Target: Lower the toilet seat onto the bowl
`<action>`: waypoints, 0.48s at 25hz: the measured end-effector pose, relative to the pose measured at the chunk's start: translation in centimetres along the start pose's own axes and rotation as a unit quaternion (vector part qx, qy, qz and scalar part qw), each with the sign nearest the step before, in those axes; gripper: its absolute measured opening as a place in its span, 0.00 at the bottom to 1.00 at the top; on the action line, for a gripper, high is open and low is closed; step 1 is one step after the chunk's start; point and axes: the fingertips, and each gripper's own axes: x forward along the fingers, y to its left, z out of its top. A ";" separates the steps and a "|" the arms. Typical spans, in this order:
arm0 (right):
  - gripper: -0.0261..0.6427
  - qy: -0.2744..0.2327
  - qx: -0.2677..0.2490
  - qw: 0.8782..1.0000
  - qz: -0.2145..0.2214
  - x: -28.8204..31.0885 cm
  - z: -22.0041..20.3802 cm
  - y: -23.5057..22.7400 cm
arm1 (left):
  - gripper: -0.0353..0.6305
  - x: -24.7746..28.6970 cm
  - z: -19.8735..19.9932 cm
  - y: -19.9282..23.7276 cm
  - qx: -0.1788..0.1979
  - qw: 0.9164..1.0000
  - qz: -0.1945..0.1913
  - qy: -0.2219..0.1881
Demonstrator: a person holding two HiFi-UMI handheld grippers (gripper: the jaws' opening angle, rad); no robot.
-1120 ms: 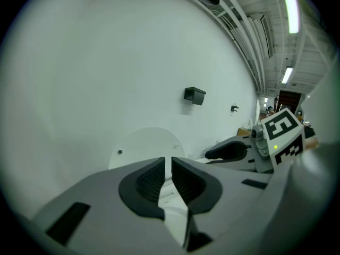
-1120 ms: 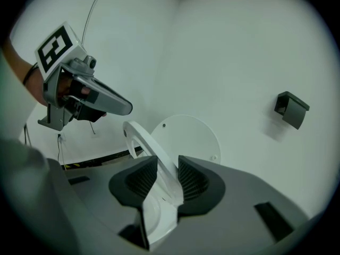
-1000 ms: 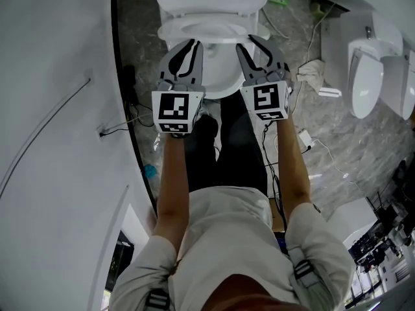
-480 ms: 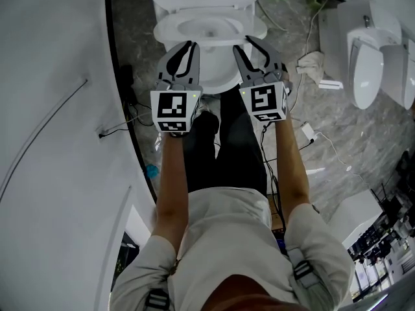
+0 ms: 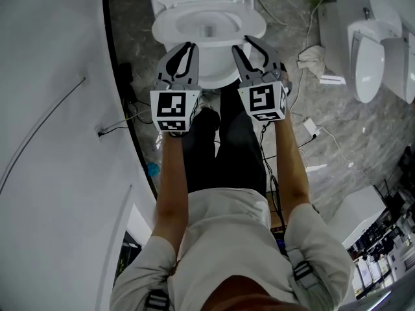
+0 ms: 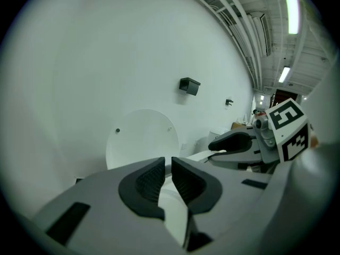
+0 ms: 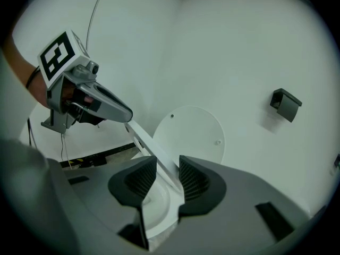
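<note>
Since a second ago the toilet has slid toward the top of the head view. The toilet seat (image 5: pixel 253 24) now reads as a rounder, flatter ring over the bowl (image 5: pixel 206 28), while both grippers keep their places at its front rim. The toilet stands at the far edge of the grey stone floor (image 5: pixel 305 96), close to the white wall (image 5: pixel 58 141) on the left.

The left gripper (image 5: pixel 189 46) has its jaws drawn to a narrow slit. The seat's white rim seems pinched lower between them, though that view is cramped. The right gripper (image 5: pixel 249 42) shows a moderate gap, with the seat's thin edge running through it against one pad and clear of the other. Behind, the round lid (image 7: pixel 194 134) stands upright.
</note>
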 end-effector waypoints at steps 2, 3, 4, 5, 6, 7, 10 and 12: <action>0.26 0.004 -0.002 1.000 0.001 -0.2 -0.4 0.5 | 0.10 -0.3 -0.5 -0.1 -0.001 1.000 -0.001 0.001; 0.26 0.006 -0.003 1.000 0.002 -0.3 -0.6 0.8 | 0.10 -0.4 -0.8 -0.2 -0.001 1.000 -0.002 0.001; 0.26 0.008 -0.004 1.000 0.002 -0.4 -0.8 1.0 | 0.10 -0.6 -1.1 -0.3 -0.002 1.000 -0.002 0.001; 0.26 0.010 -0.004 1.000 0.002 -0.4 -0.9 1.3 | 0.10 -0.8 -1.4 -0.4 -0.002 1.000 -0.002 0.002; 0.26 0.011 -0.005 1.000 0.002 -0.5 -1.1 1.5 | 0.10 -0.9 -1.6 -0.5 -0.003 1.000 -0.003 0.003; 0.26 0.013 -0.005 1.000 0.002 -0.6 -1.2 1.7 | 0.10 -1.0 -1.8 -0.5 -0.004 1.000 -0.003 0.003; 0.26 0.018 -0.006 1.000 0.003 -0.8 -1.7 2.1 | 0.10 -1.2 -2.4 -0.7 -0.005 1.000 -0.004 0.005; 0.26 0.022 -0.006 1.000 0.003 -1.0 -2.0 2.3 | 0.10 -1.3 -2.7 -0.9 -0.005 1.000 -0.004 0.006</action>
